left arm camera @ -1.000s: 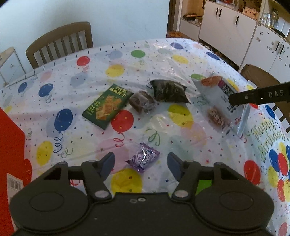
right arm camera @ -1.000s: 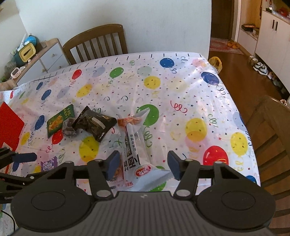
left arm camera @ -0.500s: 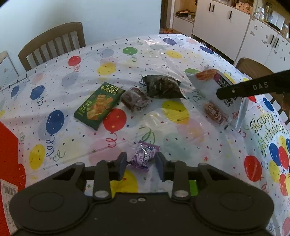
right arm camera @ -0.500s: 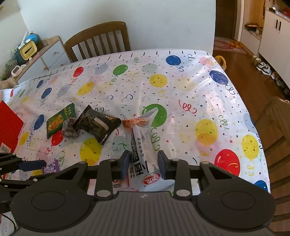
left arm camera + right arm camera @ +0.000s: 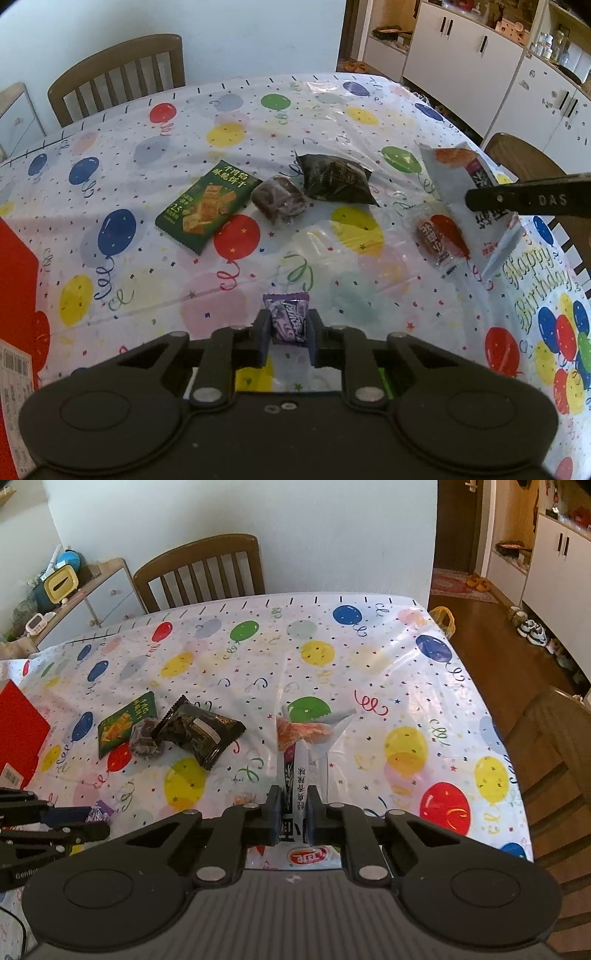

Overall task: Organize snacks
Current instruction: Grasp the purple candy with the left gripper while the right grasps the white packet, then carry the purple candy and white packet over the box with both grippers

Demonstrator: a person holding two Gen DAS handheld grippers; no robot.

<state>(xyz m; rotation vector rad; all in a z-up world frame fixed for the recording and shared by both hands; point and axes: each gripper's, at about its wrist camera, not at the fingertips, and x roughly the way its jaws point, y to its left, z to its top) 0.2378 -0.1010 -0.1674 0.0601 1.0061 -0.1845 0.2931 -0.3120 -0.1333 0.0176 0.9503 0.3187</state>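
Left gripper [image 5: 287, 334] is clamped on the purple candy packet [image 5: 287, 320] at the near edge of the balloon tablecloth [image 5: 332, 110]. Right gripper [image 5: 292, 814] pinches the white snack bag [image 5: 308, 771], lifted off the cloth.

Relative to the purple candy packet: green cracker pack [image 5: 206, 204] beyond and left, brown wrapped cake [image 5: 279, 199] straight beyond, black pouch [image 5: 337, 180] touching that cake's right side, red-orange wrapped snack [image 5: 440, 239] far right, partly under the white snack bag. Red box [image 5: 16, 288] hard left.

Only the left wrist view shows the red-orange wrapped snack clearly; only the right wrist view shows the dresser [image 5: 86, 594].
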